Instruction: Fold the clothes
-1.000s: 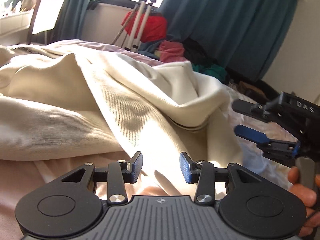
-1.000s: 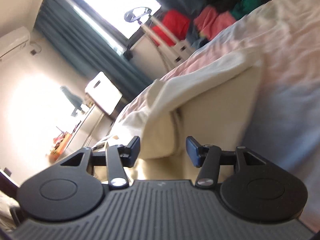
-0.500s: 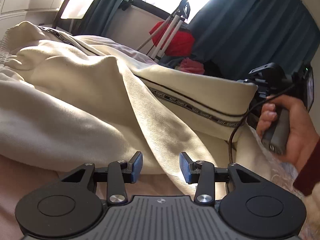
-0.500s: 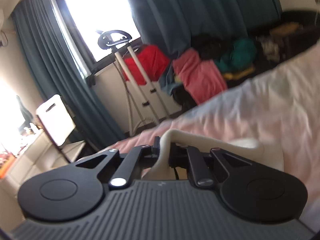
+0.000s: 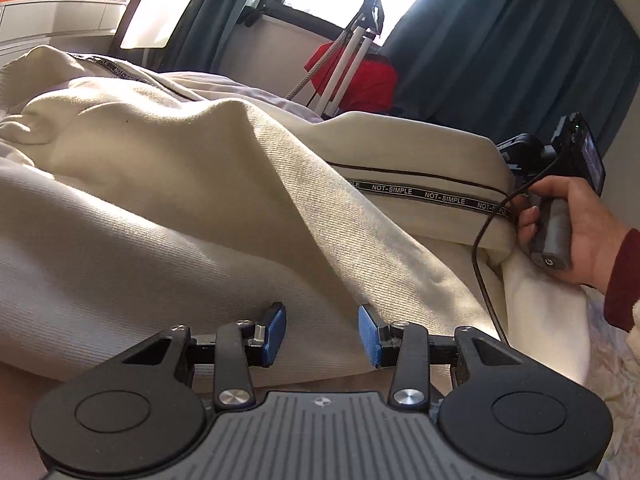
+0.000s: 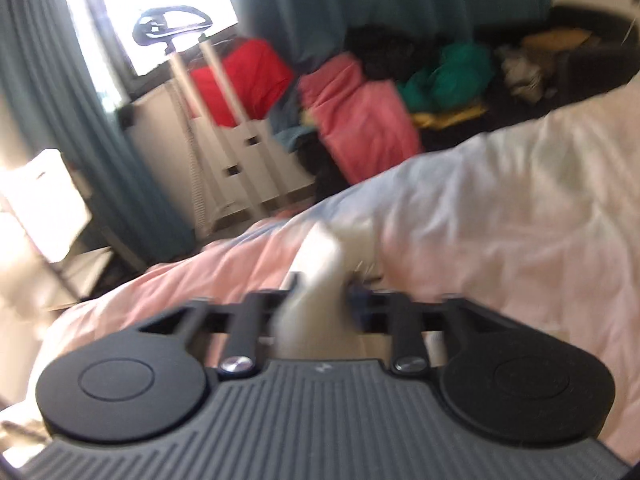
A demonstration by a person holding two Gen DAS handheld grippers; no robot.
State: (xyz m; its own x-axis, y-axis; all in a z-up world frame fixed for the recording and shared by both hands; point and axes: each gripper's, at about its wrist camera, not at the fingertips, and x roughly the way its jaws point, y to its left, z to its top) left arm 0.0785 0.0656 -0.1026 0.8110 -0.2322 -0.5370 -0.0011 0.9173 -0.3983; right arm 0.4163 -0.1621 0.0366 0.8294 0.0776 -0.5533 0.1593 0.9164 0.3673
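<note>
You are holding the left hand-held gripper [image 5: 322, 332] low over the near edge of the cream garment [image 5: 180, 208]. Its blue pads are standing partly open and gripping nothing; the cloth is lying just beyond and beneath them. It is probably waiting there to pin or catch the near side while the other side is worked.

Your right hand [image 5: 572, 232] is carrying the right hand-held gripper [image 6: 324, 300] at the garment's far right end, where the lettered trim band [image 5: 424, 194] is running along a doubled-over layer. That end is standing raised above the rest of the cloth, which suggests you are bringing it over to form the fold. The jaws there have just been opening, and a tongue of cream fabric is sitting between them. The wrist view is smeared, so I cannot tell whether the pads are pressing on it or letting go.

The garment is spreading, rumpled and ridged, across a bed [image 6: 500, 240] covered in pale pink and white bedding, soft enough that creases will not be smoothing themselves out. Sunlight is coming through a window between teal curtains [image 5: 500, 60]. A white stand [image 5: 352, 52] and a heap of coloured clothes [image 6: 360, 120] are sitting beyond the bed's far edge.
</note>
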